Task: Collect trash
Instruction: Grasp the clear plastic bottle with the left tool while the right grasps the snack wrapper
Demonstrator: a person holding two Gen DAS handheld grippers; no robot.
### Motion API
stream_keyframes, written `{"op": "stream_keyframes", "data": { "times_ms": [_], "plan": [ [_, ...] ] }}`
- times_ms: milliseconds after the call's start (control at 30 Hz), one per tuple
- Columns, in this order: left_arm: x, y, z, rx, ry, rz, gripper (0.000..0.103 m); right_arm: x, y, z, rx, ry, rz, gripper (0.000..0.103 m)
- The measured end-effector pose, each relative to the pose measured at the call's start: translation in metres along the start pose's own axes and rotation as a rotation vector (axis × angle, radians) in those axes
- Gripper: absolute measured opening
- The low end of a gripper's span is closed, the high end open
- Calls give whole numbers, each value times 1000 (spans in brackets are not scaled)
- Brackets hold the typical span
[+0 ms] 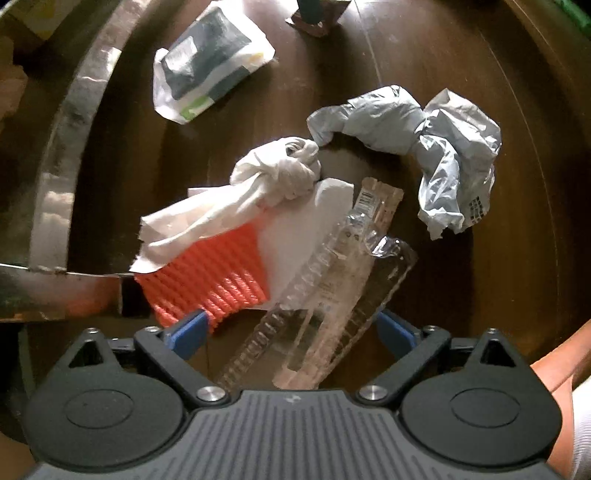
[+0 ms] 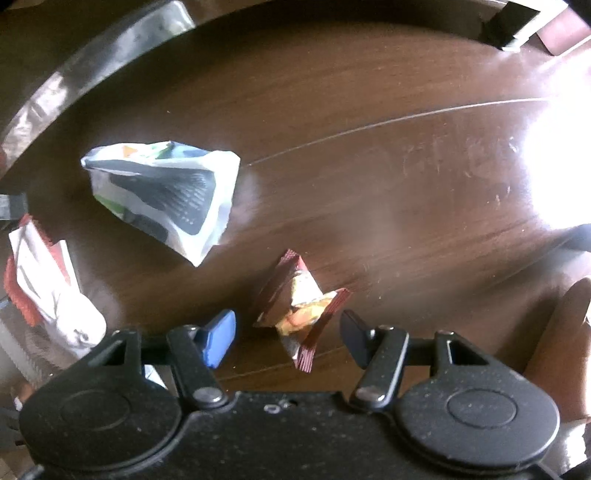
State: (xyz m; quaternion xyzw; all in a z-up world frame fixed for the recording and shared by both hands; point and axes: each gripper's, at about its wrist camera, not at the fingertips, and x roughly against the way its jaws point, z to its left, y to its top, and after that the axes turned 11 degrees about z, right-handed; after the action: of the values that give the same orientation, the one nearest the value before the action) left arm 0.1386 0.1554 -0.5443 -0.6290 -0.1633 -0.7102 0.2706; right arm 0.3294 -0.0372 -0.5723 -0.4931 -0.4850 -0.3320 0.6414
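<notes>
In the left wrist view my left gripper (image 1: 291, 332) is open, its jaws wide apart around a clear plastic blister pack (image 1: 325, 295) that runs between them. Beside the pack lie an orange foam net (image 1: 218, 284), a knotted white bag (image 1: 273, 177) and white paper, with a crumpled grey plastic bag (image 1: 424, 144) beyond. In the right wrist view my right gripper (image 2: 288, 338) is open, jaws on either side of a small red snack wrapper (image 2: 303, 314) on the dark wooden table (image 2: 369, 166). A white and dark pouch (image 2: 166, 195) lies further off to the left; it also shows in the left wrist view (image 1: 210, 62).
The round table has a shiny dark rim (image 2: 92, 62) curving along the left. In the right wrist view the orange net and white bag pile (image 2: 48, 295) sits at the left edge. A dark object (image 1: 317, 11) stands at the far side of the table. Glare covers the table's right part (image 2: 554, 158).
</notes>
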Motion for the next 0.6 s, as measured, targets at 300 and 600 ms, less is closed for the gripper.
{"op": "stream_keyframes", "data": {
  "times_ms": [300, 600],
  "plan": [
    [-1, -5, -4, 24, 12, -1, 62, -2, 2, 0, -38, -20, -23, 53],
    [7, -6, -1, 66, 20, -10, 47, 6, -8, -2, -16, -66, -32, 31]
  ]
}}
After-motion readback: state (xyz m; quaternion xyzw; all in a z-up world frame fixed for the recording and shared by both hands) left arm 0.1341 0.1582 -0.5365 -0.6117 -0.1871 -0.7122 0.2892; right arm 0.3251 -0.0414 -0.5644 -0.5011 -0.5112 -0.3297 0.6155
